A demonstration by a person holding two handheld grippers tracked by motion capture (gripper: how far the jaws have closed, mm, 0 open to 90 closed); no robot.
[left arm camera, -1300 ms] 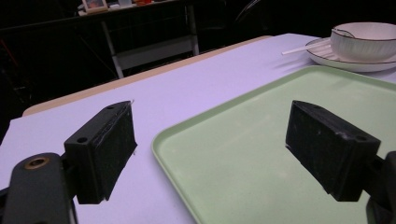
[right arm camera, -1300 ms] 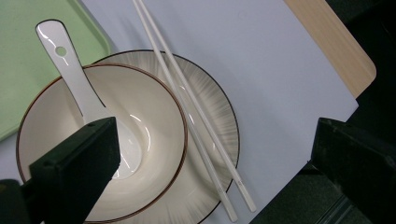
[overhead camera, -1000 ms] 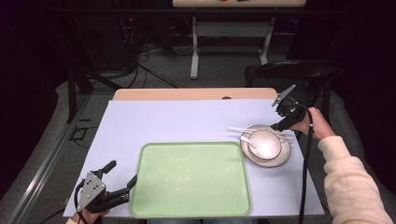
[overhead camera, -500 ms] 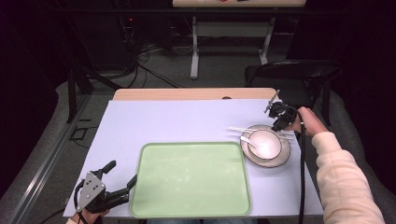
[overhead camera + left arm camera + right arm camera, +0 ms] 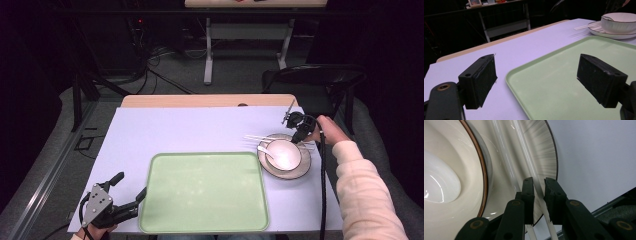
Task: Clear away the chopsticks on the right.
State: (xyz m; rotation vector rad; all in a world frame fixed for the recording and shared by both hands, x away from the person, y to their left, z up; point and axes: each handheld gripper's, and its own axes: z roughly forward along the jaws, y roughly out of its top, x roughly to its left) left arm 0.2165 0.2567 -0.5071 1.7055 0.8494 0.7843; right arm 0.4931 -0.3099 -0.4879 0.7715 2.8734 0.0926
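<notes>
A white bowl (image 5: 286,152) with a spoon (image 5: 265,151) in it stands on a grey-rimmed plate (image 5: 300,173) at the table's right. Two white chopsticks (image 5: 260,137) lie across the plate's far side. My right gripper (image 5: 299,140) points down at their right ends. In the right gripper view its jaws (image 5: 539,181) press on either side of one chopstick (image 5: 527,157), above the plate (image 5: 545,152) and beside the bowl (image 5: 449,157). My left gripper (image 5: 131,185) stands open at the near-left corner of the green tray (image 5: 205,192), holding nothing (image 5: 536,60).
The lilac table cover (image 5: 190,130) is bare behind the tray. The tray (image 5: 564,72) holds nothing. A dark chair (image 5: 310,80) stands past the table's far right corner. The person's right hand (image 5: 331,131) and cream sleeve reach in along the right edge.
My right gripper has come down from above the plate onto the chopsticks' right ends, and its jaws have narrowed around one. The left gripper has not moved.
</notes>
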